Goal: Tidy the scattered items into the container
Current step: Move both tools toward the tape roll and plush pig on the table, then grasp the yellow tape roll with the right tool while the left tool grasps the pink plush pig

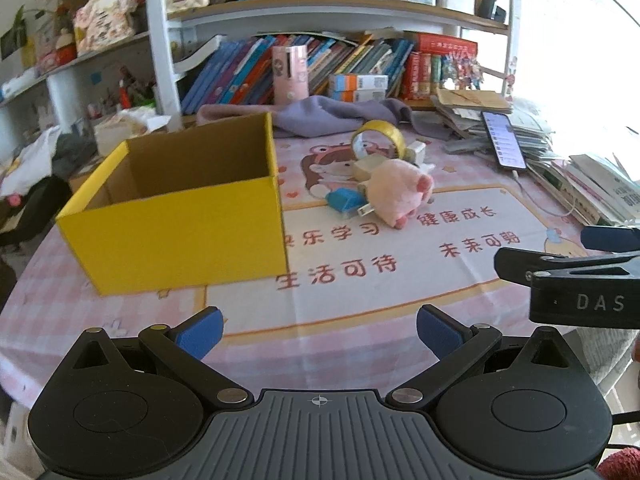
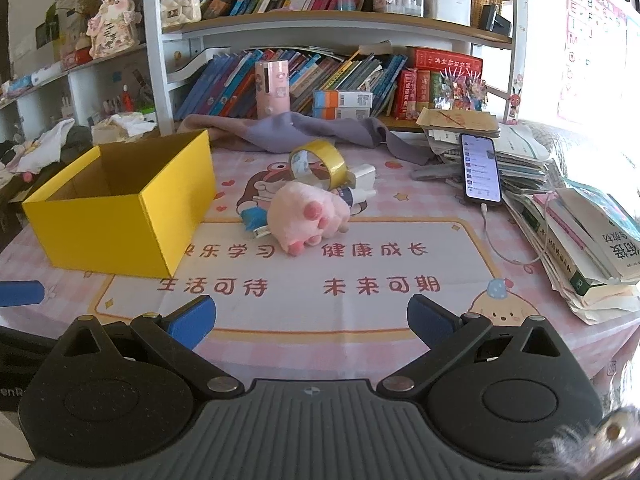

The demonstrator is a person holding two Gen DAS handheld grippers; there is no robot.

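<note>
An open yellow cardboard box [image 1: 176, 236] [image 2: 120, 216] stands on the left of the table, nothing visible inside. To its right lies a heap: a pink plush paw [image 1: 396, 192] [image 2: 308, 218], a blue plug [image 1: 346, 200] [image 2: 254, 218], a roll of yellow tape [image 1: 380, 138] [image 2: 320, 160] standing on edge, and a white charger [image 2: 362, 182] [image 1: 416, 152]. My left gripper [image 1: 320, 332] hangs open near the table's front edge, nothing between its fingers. My right gripper [image 2: 310, 320] is open too, well short of the heap; its side shows at the right of the left wrist view.
A phone [image 2: 480, 168] on a cable leans on stacked papers and books [image 2: 580, 248] at the right. A purple cloth [image 2: 312, 130] lies behind the heap. Bookshelves [image 2: 320, 76] line the back. The pink printed tablecloth [image 2: 320, 280] covers the table.
</note>
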